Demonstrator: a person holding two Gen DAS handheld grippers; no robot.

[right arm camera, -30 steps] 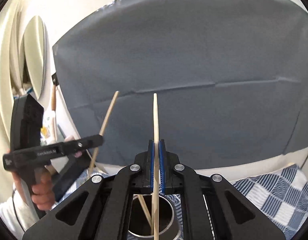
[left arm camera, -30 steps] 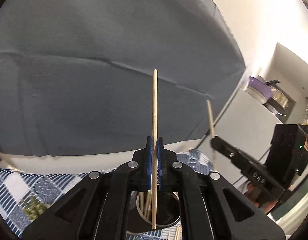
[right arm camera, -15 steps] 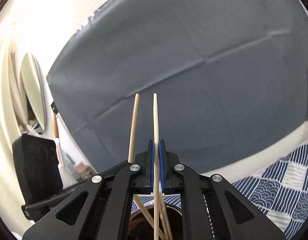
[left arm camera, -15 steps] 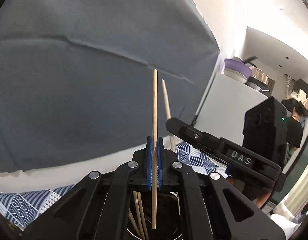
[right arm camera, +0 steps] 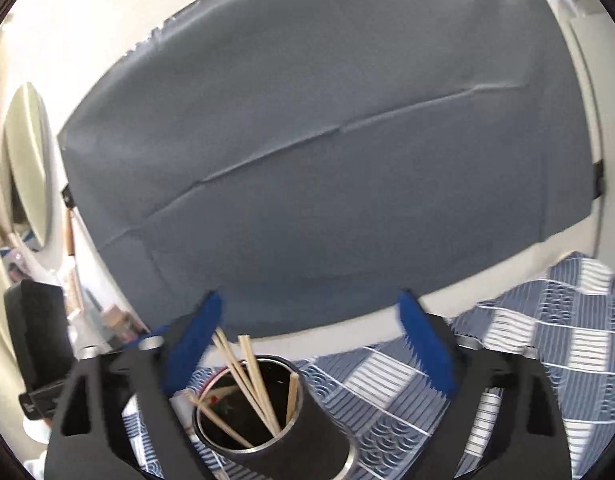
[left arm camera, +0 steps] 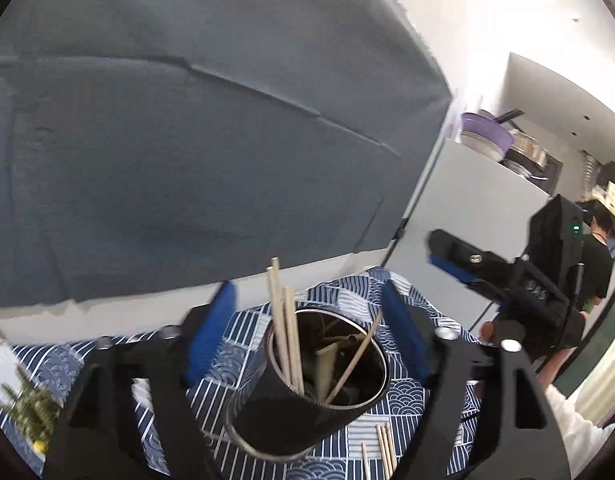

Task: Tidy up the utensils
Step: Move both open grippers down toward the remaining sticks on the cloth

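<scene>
A black and steel utensil cup (left arm camera: 307, 412) (right arm camera: 267, 432) stands on the blue patterned cloth (left arm camera: 403, 396) (right arm camera: 527, 340). Several wooden chopsticks (left arm camera: 285, 332) (right arm camera: 249, 376) lean inside it. My left gripper (left arm camera: 313, 332) hovers just above and behind the cup, jaws opening wide, nothing pressed between its blue pads (left arm camera: 209, 338). In the right wrist view, my right gripper (right arm camera: 319, 344) hangs over the cup the same way, jaws opening, with no chopstick in its pads (right arm camera: 425, 344). The right gripper's side (left arm camera: 503, 284) also shows at the right of the left wrist view.
More loose chopsticks (left arm camera: 381, 446) lie on the cloth in front of the cup. A grey sheet (left arm camera: 187, 140) hangs behind the table. A white cabinet (left arm camera: 467, 232) with bowls on top stands at the right, with a person (left arm camera: 595, 264) beyond it.
Both grippers sank toward the cup and went from shut on a chopstick each to wide open. The two chopsticks now stand loose in the cup.
</scene>
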